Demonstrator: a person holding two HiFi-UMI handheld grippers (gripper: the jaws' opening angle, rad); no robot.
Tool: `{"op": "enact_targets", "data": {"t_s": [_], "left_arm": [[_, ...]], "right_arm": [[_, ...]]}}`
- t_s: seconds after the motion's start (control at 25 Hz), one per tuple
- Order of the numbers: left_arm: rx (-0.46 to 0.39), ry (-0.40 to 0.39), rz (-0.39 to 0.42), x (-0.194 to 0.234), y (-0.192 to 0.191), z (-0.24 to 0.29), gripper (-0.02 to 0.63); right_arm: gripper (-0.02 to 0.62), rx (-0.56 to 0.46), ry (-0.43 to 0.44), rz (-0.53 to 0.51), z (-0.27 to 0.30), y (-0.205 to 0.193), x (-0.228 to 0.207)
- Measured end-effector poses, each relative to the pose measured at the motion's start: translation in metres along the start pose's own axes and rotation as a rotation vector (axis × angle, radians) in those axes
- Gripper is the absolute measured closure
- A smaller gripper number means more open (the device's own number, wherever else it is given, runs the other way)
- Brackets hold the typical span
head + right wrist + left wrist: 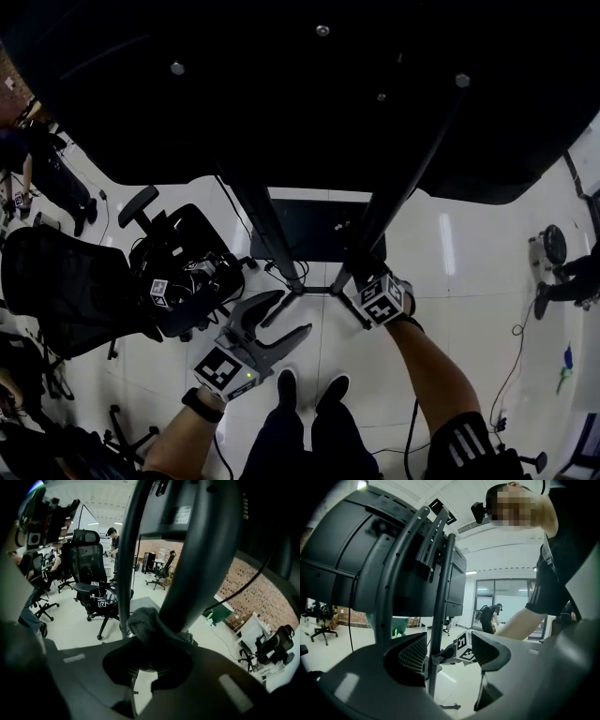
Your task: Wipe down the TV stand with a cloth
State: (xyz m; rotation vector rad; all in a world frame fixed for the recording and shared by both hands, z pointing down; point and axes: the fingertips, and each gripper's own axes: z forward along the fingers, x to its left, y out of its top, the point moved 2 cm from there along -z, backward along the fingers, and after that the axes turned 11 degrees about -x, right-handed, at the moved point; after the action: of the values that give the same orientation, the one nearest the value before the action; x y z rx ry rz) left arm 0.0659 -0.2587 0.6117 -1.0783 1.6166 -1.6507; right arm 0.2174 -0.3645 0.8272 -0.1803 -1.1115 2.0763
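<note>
Cloth (151, 626) in right gripper (149, 660) touches TV stand post (199, 564).

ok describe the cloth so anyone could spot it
Find the black TV stand under the big screen and follow its right upright down. The cloth is the grey fuzzy wad the right gripper presses against it; everything nearby is smooth and hard.

Grey left gripper (291, 314), striped black sleeve (466, 441)

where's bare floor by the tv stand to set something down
Bare white floor lies right of the right pole and forearm. Left is crowded: office chair and a second chair loaded with gear, right beside the left tongs.
</note>
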Motion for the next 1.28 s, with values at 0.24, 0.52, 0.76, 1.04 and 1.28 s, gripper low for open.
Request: {"op": "enact_targets", "data": {"t_s": [0.24,0.52,0.76,1.04,1.28], "left_arm": [[0.013,0.011,-0.009,0.008,-0.018,-0.004,0.285],[0.039,0.031,-0.017,0.016,-0.032,-0.014,0.284],[0.030,0.032,-0.012,0.017,-0.022,-0.020,0.284],[-0.009,0.023,0.002,0.008,0.010,-0.035,0.284],[-0.073,0.029,0.001,-0.004,0.060,-0.061,0.284]], "right_arm": [[0.564,0.067,0.016,0.024,0.030,-0.038,0.009],[0.563,0.183,0.021,0.042,0.057,-0.081,0.012],[0.563,0.119,0.015,0.079,0.035,-0.060,0.015],[0.563,-0.002,0.001,0.101,-0.028,-0.001,0.037],[0.563,-0.167,-0.037,0.078,-0.101,0.099,0.050]]}}
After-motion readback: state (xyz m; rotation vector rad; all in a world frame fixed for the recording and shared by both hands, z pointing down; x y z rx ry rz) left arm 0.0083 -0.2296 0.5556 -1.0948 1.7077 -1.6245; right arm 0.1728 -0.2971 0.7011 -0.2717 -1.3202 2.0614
